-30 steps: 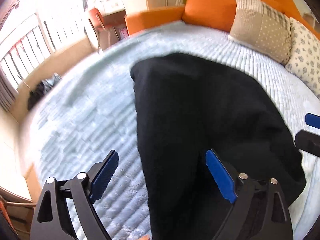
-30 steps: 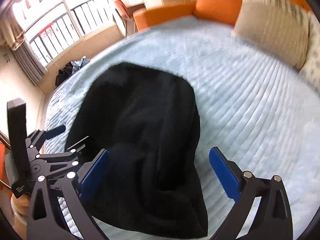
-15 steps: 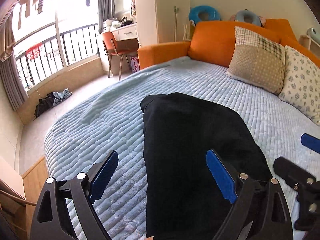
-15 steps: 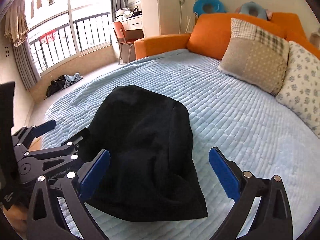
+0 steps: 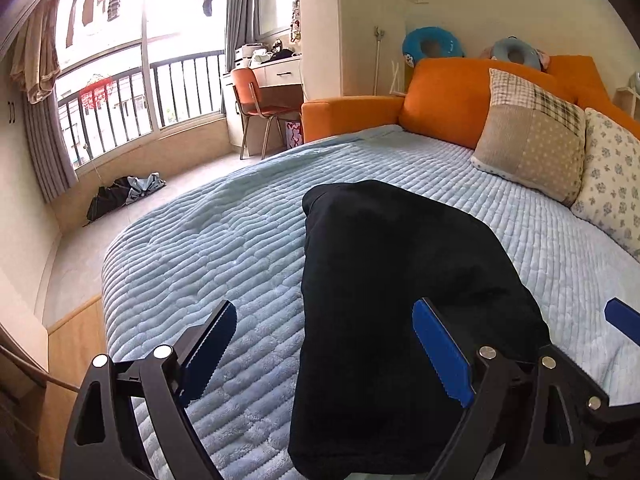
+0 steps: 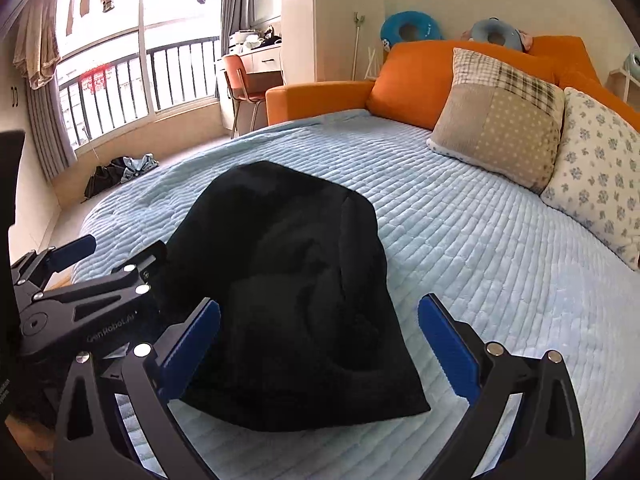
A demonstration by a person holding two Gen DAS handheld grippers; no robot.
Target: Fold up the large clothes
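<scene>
Left gripper [image 5: 324,344] jaws spread wide, holding nothing, raised over the near end of the black garment [image 5: 400,300]; garment lies folded on the light blue quilt [image 5: 220,260]; right gripper [image 6: 320,340] likewise wide open, empty, above the garment's near edge.

Left tongs [image 5: 324,354]: black plastic frame, two arms with triangular cut-outs, silver round screw heads at the joints. Fingers [image 5: 440,356] faced with blue ribbed pads, toothed along the edge.

Right tongs [image 6: 319,348]: same build, with a black skeletal frame, silver screws and blue ribbed pads [image 6: 448,350].

In the right wrist view the left tongs' frame shows from the side: small white lettering on a black arm, partly legible as "GenRobot". A flat black upright part stands at that view's far left edge.
</scene>
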